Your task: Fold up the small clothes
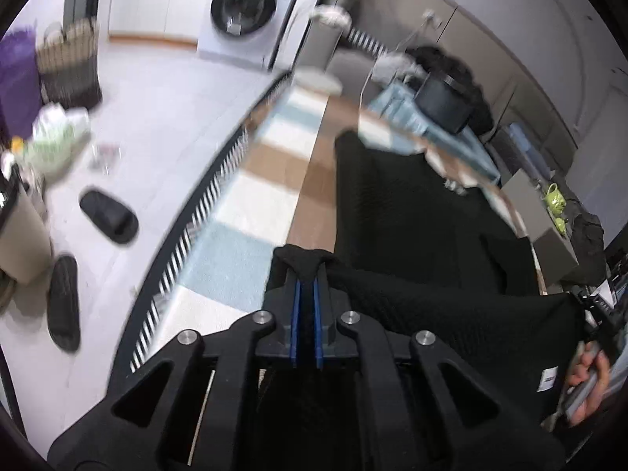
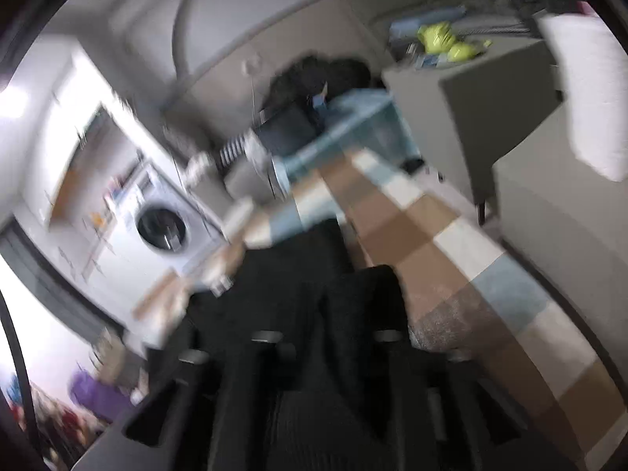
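Black knit garment held up over the checked rug, one corner pinched.

The left gripper point(image 1: 308, 274) is clamped tight on a corner of the black garment point(image 1: 424, 212), which drapes toward 2 o'clock across the checked rug point(image 1: 251, 180). The right gripper point(image 2: 345, 294) is too blurred to read; dark cloth lies around its jaws. The fabric looks soft, light and limp, so corners and hems seem the best holds.

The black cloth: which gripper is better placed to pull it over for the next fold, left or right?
Probably the left. The left gripper is shut on a corner of the black cloth. The right wrist view is too blurred to show a grip.
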